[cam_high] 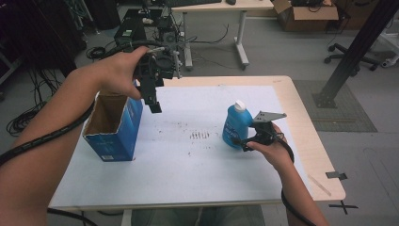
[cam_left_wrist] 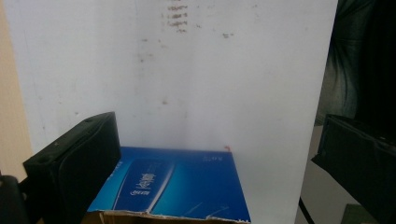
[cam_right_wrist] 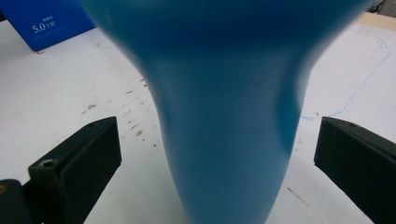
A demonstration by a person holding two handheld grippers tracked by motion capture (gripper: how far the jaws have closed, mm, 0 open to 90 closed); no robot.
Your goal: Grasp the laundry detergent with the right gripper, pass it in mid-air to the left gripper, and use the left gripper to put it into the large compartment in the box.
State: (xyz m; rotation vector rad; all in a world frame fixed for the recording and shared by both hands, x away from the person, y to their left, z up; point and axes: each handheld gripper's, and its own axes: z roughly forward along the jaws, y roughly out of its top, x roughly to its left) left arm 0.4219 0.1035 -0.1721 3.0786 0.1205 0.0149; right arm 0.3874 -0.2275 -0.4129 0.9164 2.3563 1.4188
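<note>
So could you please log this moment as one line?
left gripper: open, above blue box | right gripper: open, jaws around blue bottle | bottle upright

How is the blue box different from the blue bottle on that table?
The box is squared cardboard, open on top; the bottle is rounded with a white cap. The box stands under the raised left gripper; the bottle sits between the right gripper's open jaws. Both are blue and upright.

A wooden table (cam_high: 301,117) carries a white sheet (cam_high: 188,160). On it, a box (cam_high: 115,129) stands at nine o'clock, a bottle (cam_high: 234,126) at three.
</note>
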